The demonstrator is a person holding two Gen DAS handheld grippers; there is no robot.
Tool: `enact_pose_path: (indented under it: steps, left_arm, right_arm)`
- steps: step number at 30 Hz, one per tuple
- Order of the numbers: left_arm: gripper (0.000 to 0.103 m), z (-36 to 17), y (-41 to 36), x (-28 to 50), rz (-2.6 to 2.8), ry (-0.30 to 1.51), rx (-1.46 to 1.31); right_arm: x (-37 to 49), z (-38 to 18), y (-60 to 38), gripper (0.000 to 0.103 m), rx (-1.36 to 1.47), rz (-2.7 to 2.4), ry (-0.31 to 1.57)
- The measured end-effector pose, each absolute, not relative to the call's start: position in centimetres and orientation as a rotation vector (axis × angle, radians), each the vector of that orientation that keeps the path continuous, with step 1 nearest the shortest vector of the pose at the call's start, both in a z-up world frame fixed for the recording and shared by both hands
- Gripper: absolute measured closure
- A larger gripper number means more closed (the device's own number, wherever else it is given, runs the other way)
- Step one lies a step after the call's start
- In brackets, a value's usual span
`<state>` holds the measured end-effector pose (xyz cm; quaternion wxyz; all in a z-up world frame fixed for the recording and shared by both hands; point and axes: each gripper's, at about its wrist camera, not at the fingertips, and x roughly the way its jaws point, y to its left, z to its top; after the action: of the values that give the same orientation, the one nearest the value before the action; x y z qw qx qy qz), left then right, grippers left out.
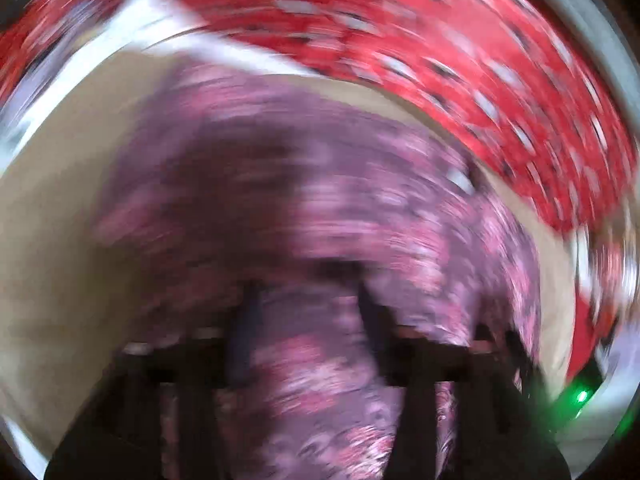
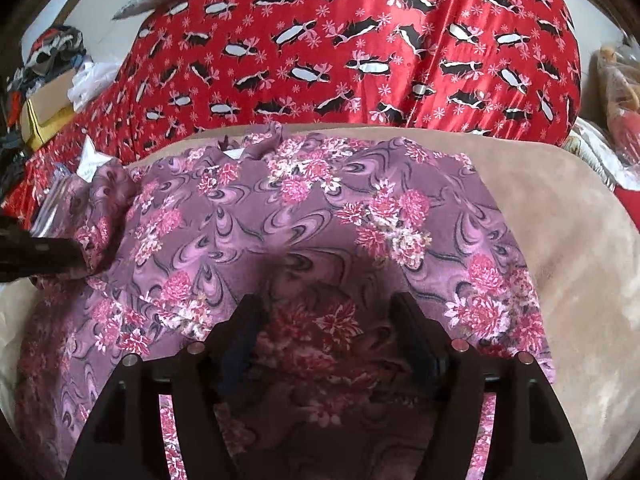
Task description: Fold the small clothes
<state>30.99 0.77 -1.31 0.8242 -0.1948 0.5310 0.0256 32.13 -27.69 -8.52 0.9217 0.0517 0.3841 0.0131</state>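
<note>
A purple garment with pink flowers [image 2: 312, 216] lies spread on a beige surface [image 2: 568, 240]. My right gripper [image 2: 326, 304] is open just above the garment's near part, with the cloth showing between its fingers. The left wrist view is heavily blurred by motion; the same purple garment [image 1: 304, 208] fills it, and my left gripper [image 1: 308, 300] has its fingers spread apart over the cloth. The left gripper's dark body [image 2: 40, 252] shows in the right wrist view at the garment's left edge, by a bunched fold.
A red cloth with black and white shapes [image 2: 360, 52] covers the area behind the beige surface. A pile of clothes and boxes [image 2: 48, 80] sits at the far left. A plastic-wrapped bundle [image 2: 616, 96] lies at the far right.
</note>
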Motion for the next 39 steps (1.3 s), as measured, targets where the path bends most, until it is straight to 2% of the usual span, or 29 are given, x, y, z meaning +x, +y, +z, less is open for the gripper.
enact_pose_path:
  steps: [2, 6, 11, 15, 16, 17, 18, 24, 25, 26, 28, 32, 33, 35, 37, 39]
  left_arm:
    - [0.045, -2.7, 4.9, 29.4, 0.118, 1.136, -0.592]
    - [0.045, -5.7, 7.3, 29.3, 0.103, 1.200, -0.778]
    - [0.045, -5.9, 8.0, 29.8, 0.053, 1.153, -0.827]
    - [0.045, -6.7, 9.6, 30.3, 0.016, 1.147, -0.897]
    - [0.045, -6.8, 9.6, 30.5, 0.012, 1.147, -0.891]
    - [0.045, -6.7, 9.5, 30.7, 0.010, 1.145, -0.886]
    - [0.045, -6.5, 9.3, 30.8, 0.006, 1.138, -0.879]
    - [0.046, -5.9, 7.2, 31.1, 0.002, 1.110, -0.772]
    - [0.049, -5.8, 6.8, 31.1, -0.001, 1.106, -0.749]
    - [0.063, -5.7, 6.3, 31.1, -0.008, 1.102, -0.733]
    - [0.078, -5.7, 5.0, 31.3, -0.002, 1.116, -0.668]
    - [0.079, -5.4, 3.2, 31.4, 0.047, 1.116, -0.549]
    - [0.079, -5.3, 3.0, 31.4, 0.047, 1.116, -0.540]
    - [0.079, -5.3, 2.9, 31.4, 0.046, 1.117, -0.535]
    - [0.078, -5.3, 2.8, 31.4, 0.051, 1.115, -0.527]
    - [0.076, -5.2, 2.6, 31.6, 0.051, 1.114, -0.520]
  right_arm:
    - [32.4, -7.6, -26.8, 0.033, 0.063, 0.009, 0.810]
    - [31.9, -4.4, -23.0, 0.032, 0.062, 0.158, 0.743]
    - [33.0, -2.4, -16.0, 0.033, 0.001, 0.325, 0.735]
    - [35.3, -3.4, -11.5, 0.037, -0.108, 0.343, 0.771]
    - [36.0, -3.9, -10.9, 0.053, -0.118, 0.354, 0.791]
    - [36.4, -4.2, -10.7, 0.085, -0.103, 0.381, 0.804]
    - [36.8, -4.4, -11.0, 0.098, -0.060, 0.421, 0.823]
    - [35.0, -3.0, -18.8, 0.098, 0.328, 0.389, 0.748]
    - [34.7, -3.0, -20.3, 0.098, 0.380, 0.370, 0.741]
    - [34.2, -3.2, -22.4, 0.098, 0.440, 0.345, 0.734]
    - [33.2, -3.8, -25.4, 0.098, 0.516, 0.303, 0.736]
    - [31.1, -6.9, -31.8, 0.097, 0.693, 0.206, 0.811]
    - [30.5, -7.3, -33.1, 0.092, 0.711, 0.144, 0.822]
    - [29.1, -6.8, -35.1, 0.091, 0.725, 0.067, 0.785]
    - [28.4, -5.9, -35.7, 0.077, 0.733, 0.069, 0.727]
    - [28.4, -4.7, -34.8, 0.040, 0.692, 0.092, 0.709]
